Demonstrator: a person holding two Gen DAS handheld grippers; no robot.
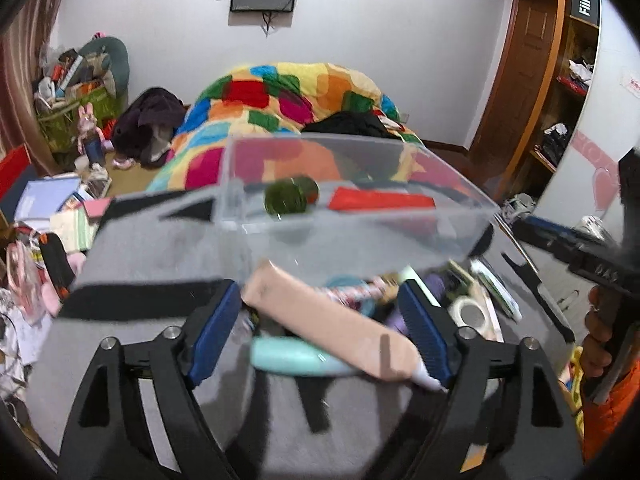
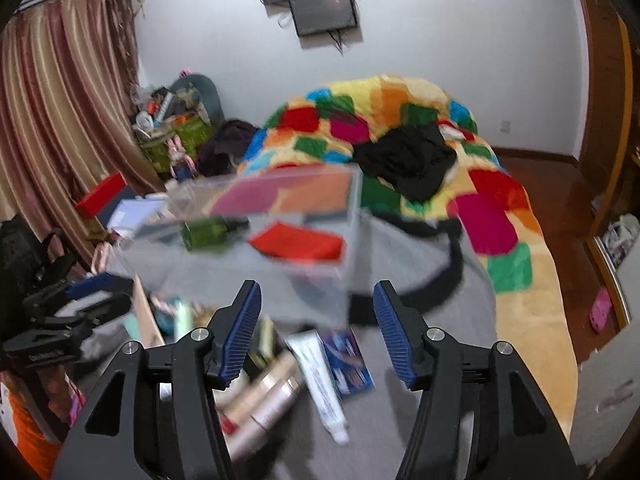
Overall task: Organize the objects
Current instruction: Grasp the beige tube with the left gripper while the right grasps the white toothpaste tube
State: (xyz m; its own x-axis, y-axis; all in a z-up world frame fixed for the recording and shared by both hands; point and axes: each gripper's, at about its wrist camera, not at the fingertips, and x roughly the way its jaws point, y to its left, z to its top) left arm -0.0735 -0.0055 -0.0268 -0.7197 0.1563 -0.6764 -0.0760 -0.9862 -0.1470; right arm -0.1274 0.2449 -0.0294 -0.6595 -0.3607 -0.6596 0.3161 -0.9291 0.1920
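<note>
So the setup is a clear plastic bin (image 1: 360,200) sitting on a grey cloth surface (image 1: 160,248), with a green bottle (image 1: 290,196) and a red flat item (image 1: 382,200) already lying inside it. The rest of the clutter is heaped just in front of the bin: a beige tube (image 1: 332,316), a mint-coloured tube (image 1: 292,354), a roll of tape (image 1: 470,314), and in the right wrist view a white tube (image 2: 320,380) on top of a blue packet (image 2: 352,364). The left gripper (image 1: 324,332) has its jaws spread wide with the beige tube lying diagonally between them, not pinched, its white cap end close to the right pad. The right gripper (image 2: 316,332) is also wide open and holding nothing, hovering over the pile near the bin's front wall. The main risk, probably, is the angle: if the left one closes on that slanted tube, it could pivot or squirt out sideways. Both views are blurry too, so a rushed move could bump the light bin.
</note>
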